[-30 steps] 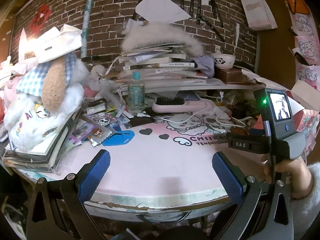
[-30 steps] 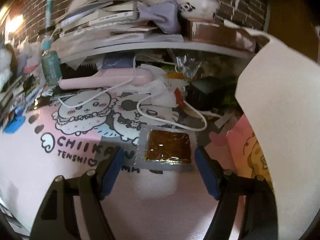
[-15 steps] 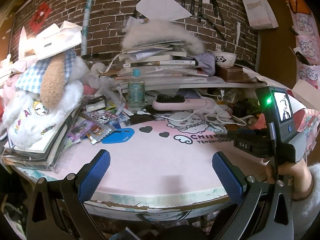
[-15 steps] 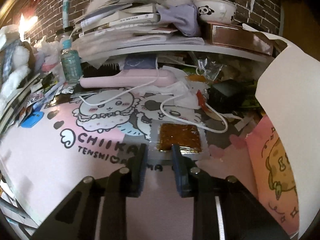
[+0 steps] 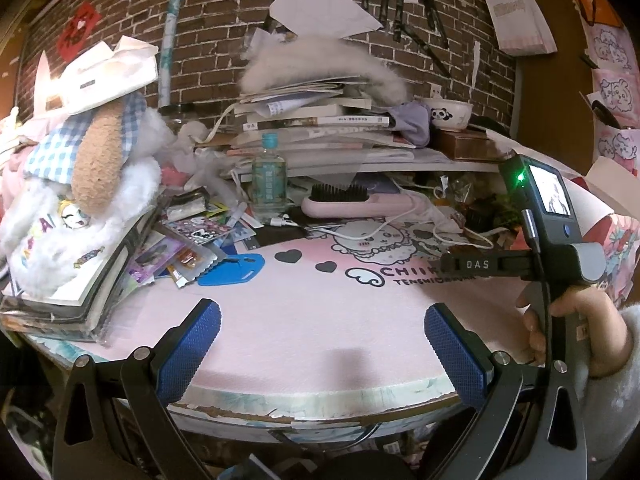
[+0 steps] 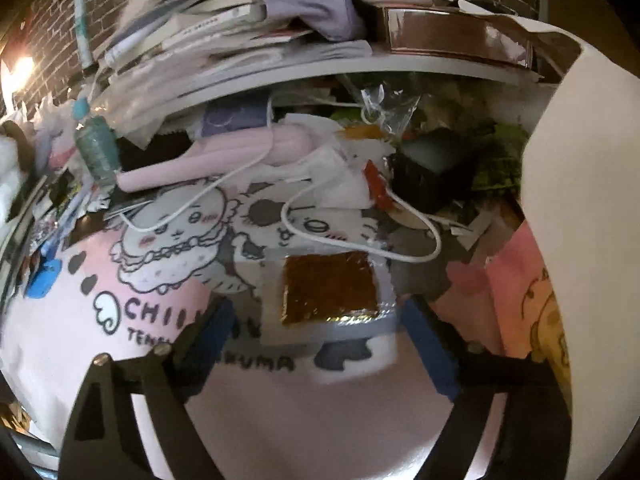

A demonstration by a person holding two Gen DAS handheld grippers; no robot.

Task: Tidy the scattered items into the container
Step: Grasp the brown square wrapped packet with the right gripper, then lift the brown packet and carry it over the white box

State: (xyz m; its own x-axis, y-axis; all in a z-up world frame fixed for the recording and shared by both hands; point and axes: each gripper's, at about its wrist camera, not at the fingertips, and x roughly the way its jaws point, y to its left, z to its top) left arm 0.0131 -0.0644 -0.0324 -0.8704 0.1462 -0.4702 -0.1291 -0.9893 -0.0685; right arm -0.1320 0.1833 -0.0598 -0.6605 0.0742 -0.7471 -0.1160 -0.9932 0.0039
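A flat clear packet with a brown square inside (image 6: pixel 328 292) lies on the pink cartoon desk mat (image 6: pixel 120 320). My right gripper (image 6: pixel 320 344) is open, its blue fingers on either side of the packet's near edge. The view is blurred. A pink paper bag with a white flap (image 6: pixel 580 240) stands at the right. My left gripper (image 5: pixel 320 344) is open and empty over the mat's near edge (image 5: pixel 304 400). The right gripper's body (image 5: pixel 552 240) shows at the right of the left wrist view.
Loose packets and a blue tag (image 5: pixel 232 268) lie beside a plush dog on books (image 5: pixel 80 208). A bottle (image 5: pixel 269 176), a pink hairbrush (image 5: pixel 356 204) and white cables (image 6: pixel 360 240) lie further back. A shelf with stacked books (image 5: pixel 316 120) stands behind.
My right gripper was open, shut half a second ago, and is open again, now closer around the packet. My left gripper has barely moved.
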